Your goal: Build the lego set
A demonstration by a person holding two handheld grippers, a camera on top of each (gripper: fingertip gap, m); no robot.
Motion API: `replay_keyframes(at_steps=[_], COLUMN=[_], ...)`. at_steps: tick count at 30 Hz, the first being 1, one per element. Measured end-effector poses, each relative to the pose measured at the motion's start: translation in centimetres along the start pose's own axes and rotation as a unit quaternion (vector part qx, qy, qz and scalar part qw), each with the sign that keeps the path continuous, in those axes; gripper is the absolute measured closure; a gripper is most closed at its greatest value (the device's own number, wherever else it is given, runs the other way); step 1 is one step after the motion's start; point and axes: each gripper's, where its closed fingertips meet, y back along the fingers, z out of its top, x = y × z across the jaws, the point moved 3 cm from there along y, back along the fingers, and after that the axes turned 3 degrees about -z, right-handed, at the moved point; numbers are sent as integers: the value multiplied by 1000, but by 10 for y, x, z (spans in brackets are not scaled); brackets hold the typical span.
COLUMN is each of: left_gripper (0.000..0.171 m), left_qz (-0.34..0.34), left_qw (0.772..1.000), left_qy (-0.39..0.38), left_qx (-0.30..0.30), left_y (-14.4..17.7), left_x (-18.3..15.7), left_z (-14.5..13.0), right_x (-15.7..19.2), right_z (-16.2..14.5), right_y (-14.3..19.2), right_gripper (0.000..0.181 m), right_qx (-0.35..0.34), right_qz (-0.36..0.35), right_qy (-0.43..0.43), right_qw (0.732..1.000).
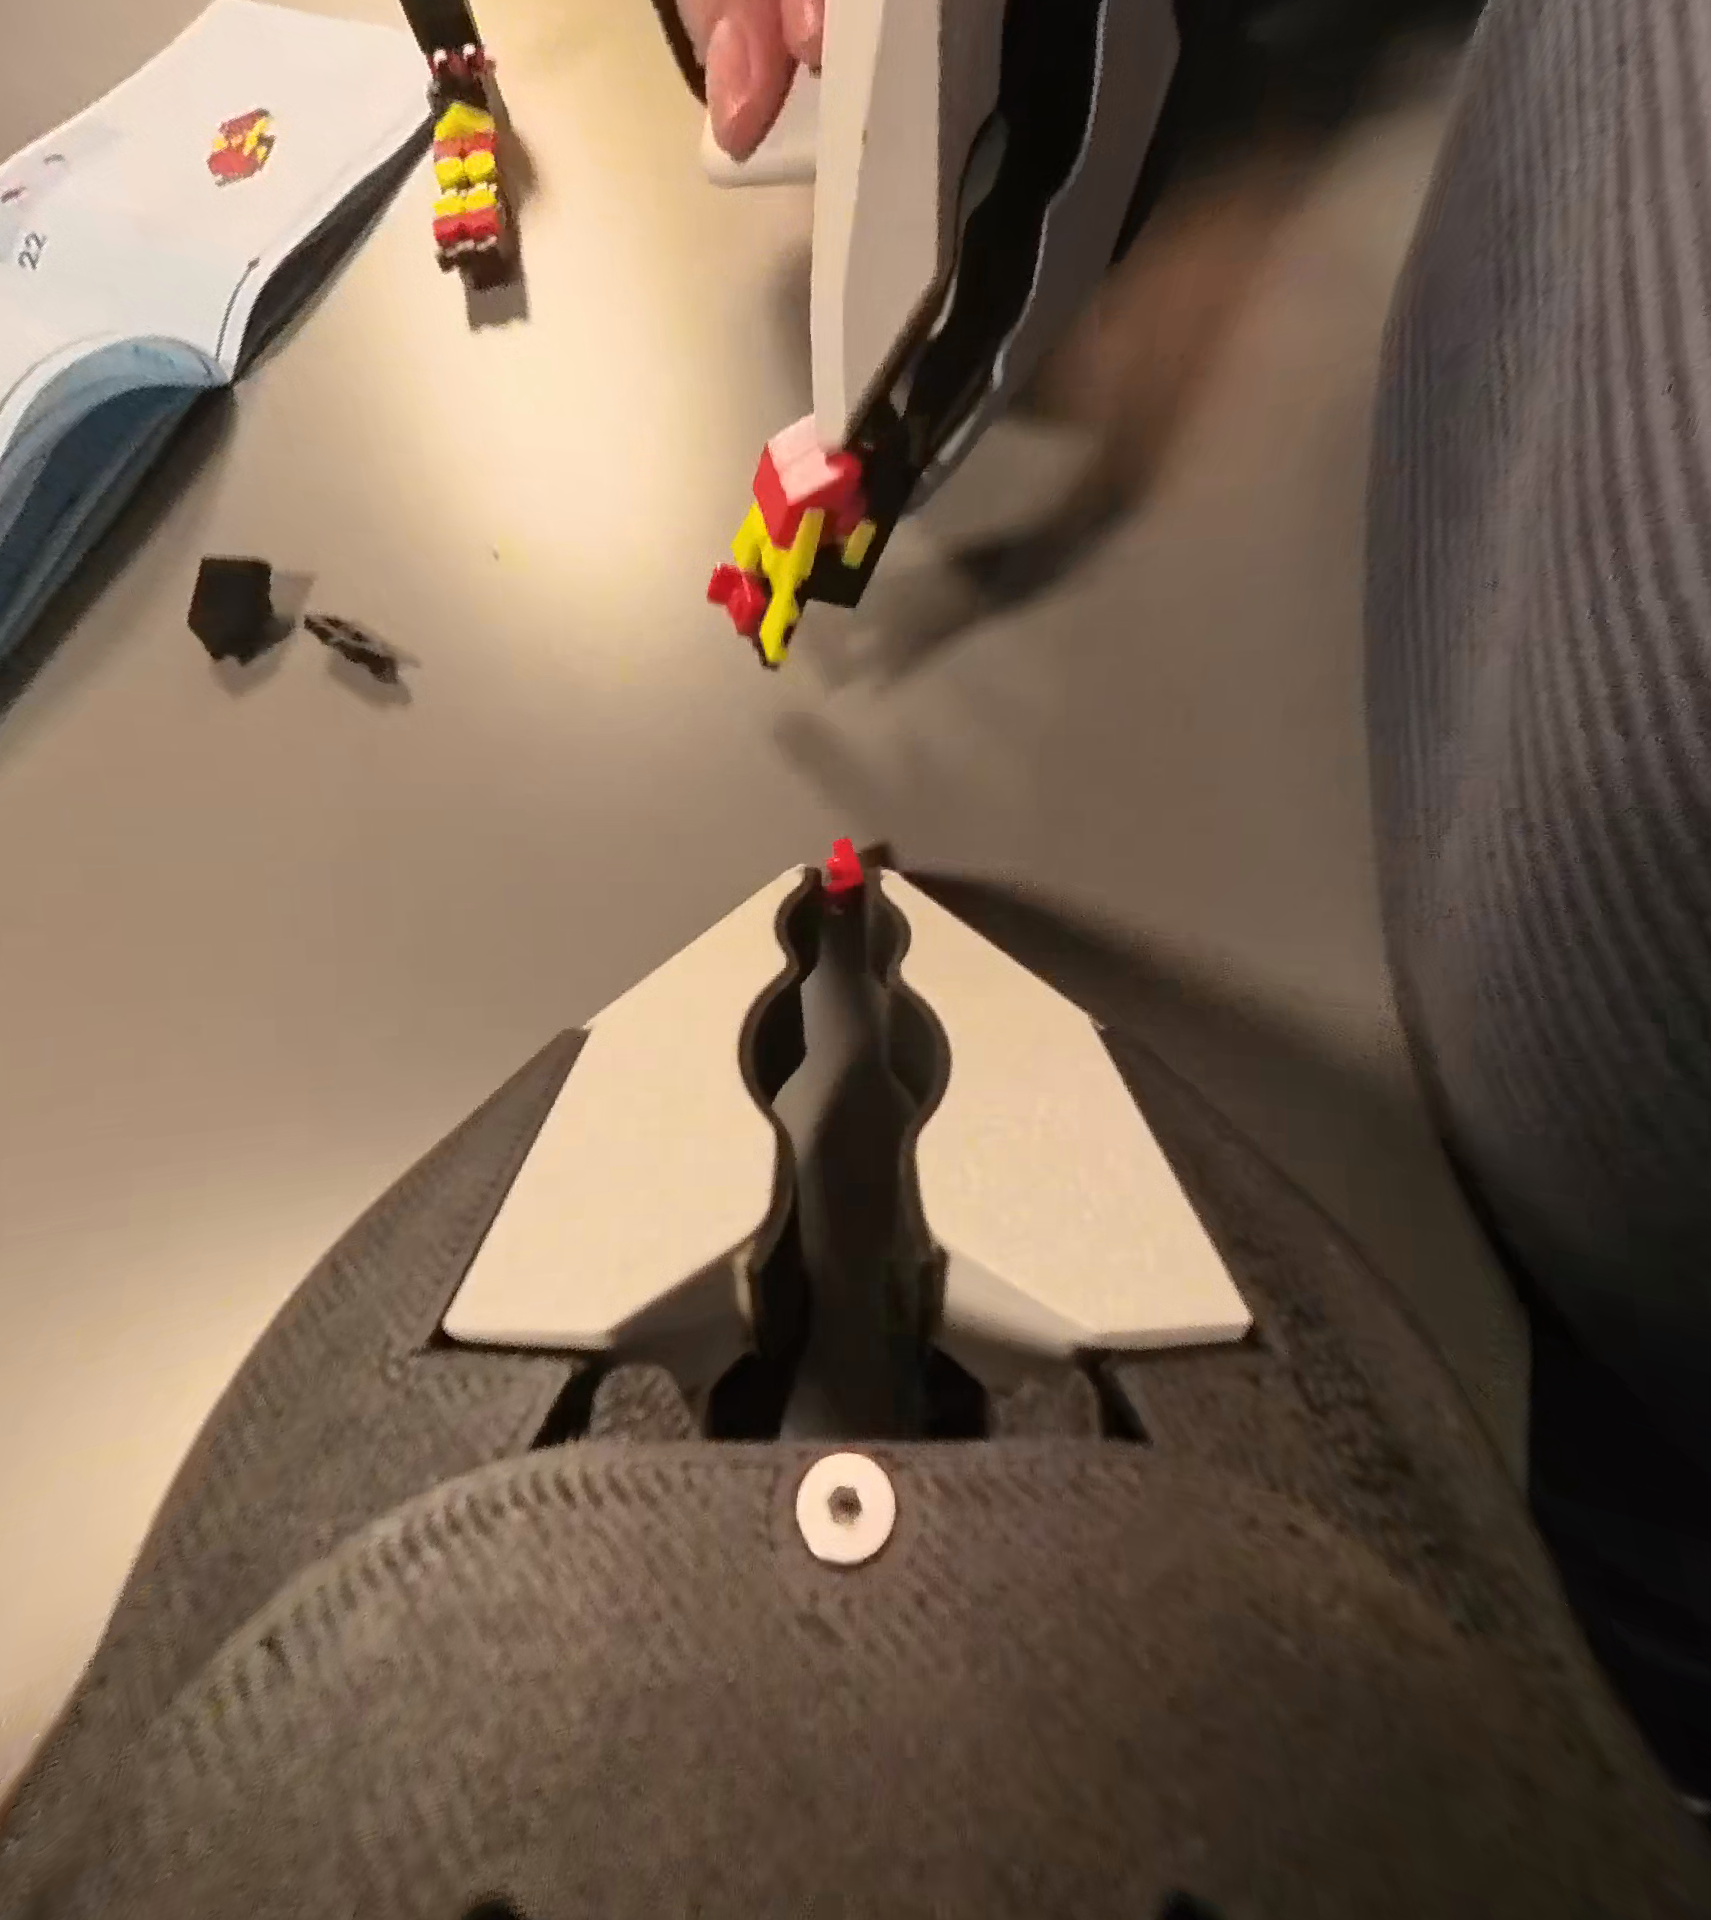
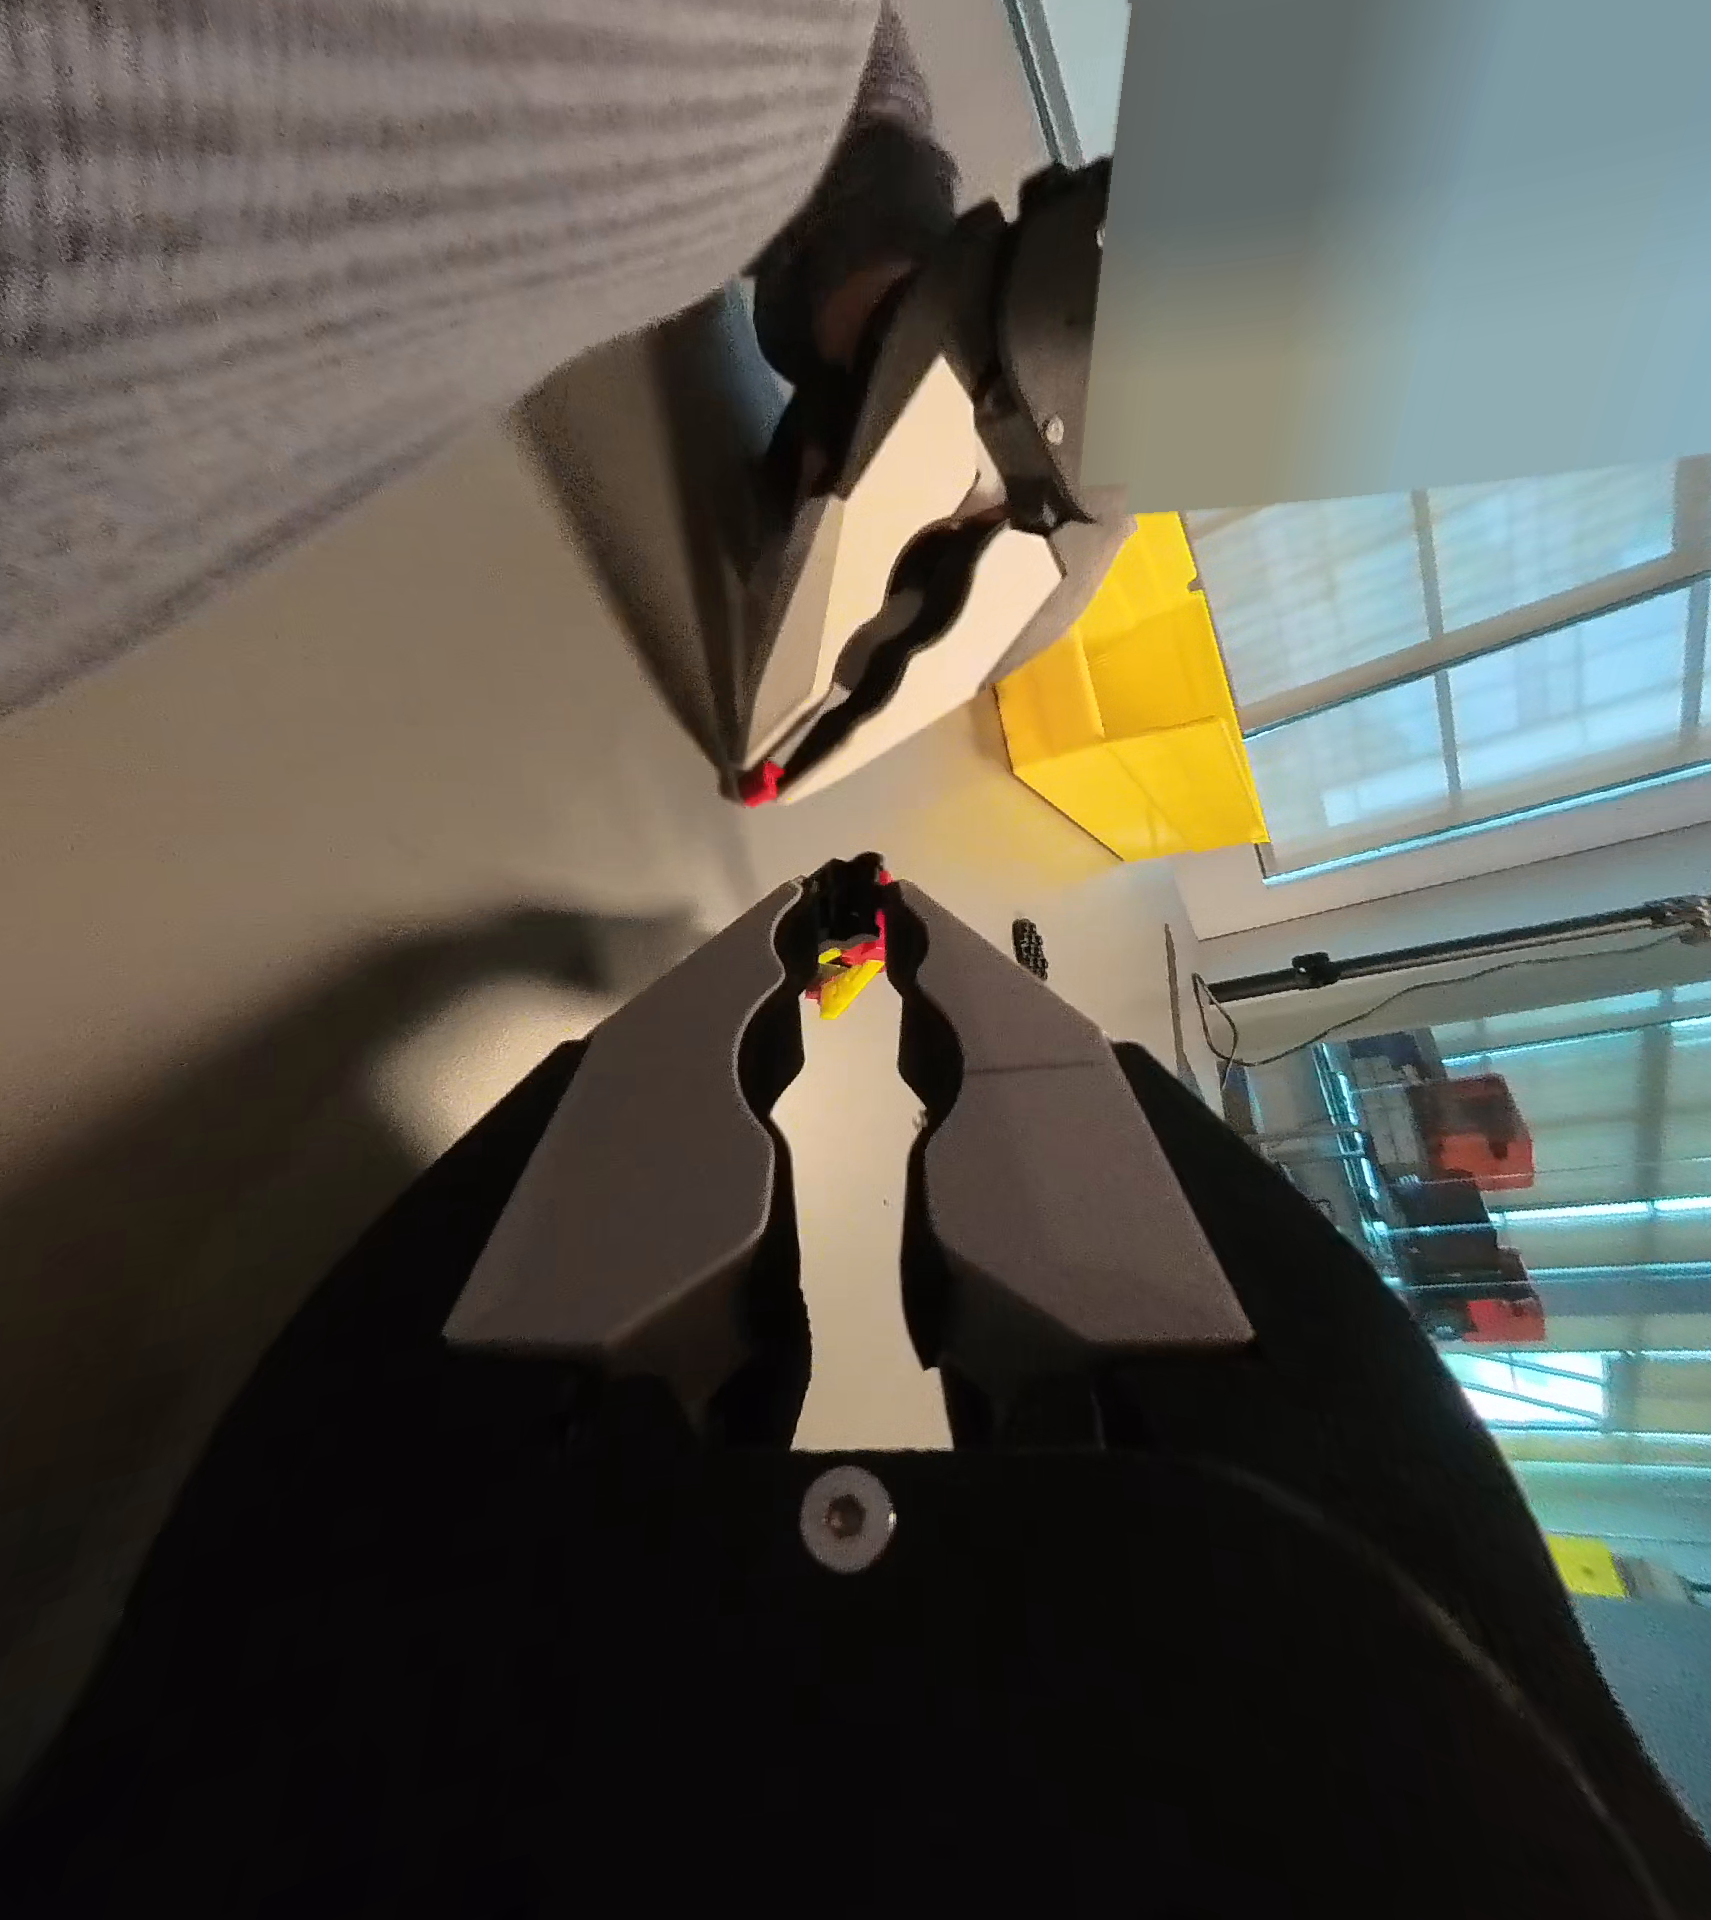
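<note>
Red-yellow-black lego assembly (image 1: pixel 797 551), blurred, perhaps unfinished.

— Position of the two grippers? Left gripper (image 1: pixel 843 883) low and near, above the table (image 1: pixel 415 935); right gripper (image 1: pixel 830 520) farther off and higher, tips apart from the left's.

— In each? A small brick (image 1: pixel 840 864) between the left's tips; a part-built model (image 1: pixel 794 551) between the right's.

— On the table? An open booklet (image 1: pixel 82 270) far left, a second model (image 1: pixel 466 187) just right of it, two loose pieces (image 1: pixel 290 623) nearer; a bin (image 2: pixel 1131 707) at the far edge.
</note>
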Motion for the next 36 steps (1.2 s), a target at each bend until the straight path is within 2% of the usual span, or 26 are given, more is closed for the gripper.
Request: replay_keyframes(at_steps=[8,12,15,18,21,23,26,28,31,34,36], left_gripper=[164,145,145,143,138,138,138,148,165,166,166], left_qz=[-55,-82,-86,-83,-53,4,111,152,189,223,238], left_qw=[998,997,996,996,996,993,966,945,925,906,897], left_qy=[-6,-11,-31,-14,-14,-79,-226,-286,-325,-354,-369], left_qx=[3,2,2,-10,-72,-90,-59,-55,-60,-65,-45], left_y=[-16,-15,-13,-10,-5,-3,-7,-11,-10,-4,-7], left_x=[14,13,13,17,18,19,17,13,9,9,11], left_z=[12,11,9,11,28,39,46,51,58,64,63], right_x=[14,14,13,8,-3,-8,-13,-14,-18,-23,-21], right_z=[4,4,2,0,0,0,3,6,10,10,8], right_y=[0,-1,-1,-1,1,1,2,3,5,5,3], right_gripper=[171,171,172,171,172,171,172,172,171,149,152], right_qx=[-15,-21,-19,-11,-11,-12,-15,-17,-27,-21,-8], right_qz=[37,40,37,18,-14,-33,-50,-55,-73,-93,-86], right_qy=[23,20,22,32,40,45,52,57,62,60,59], right_qw=[999,999,999,999,999,998,997,997,995,994,995])
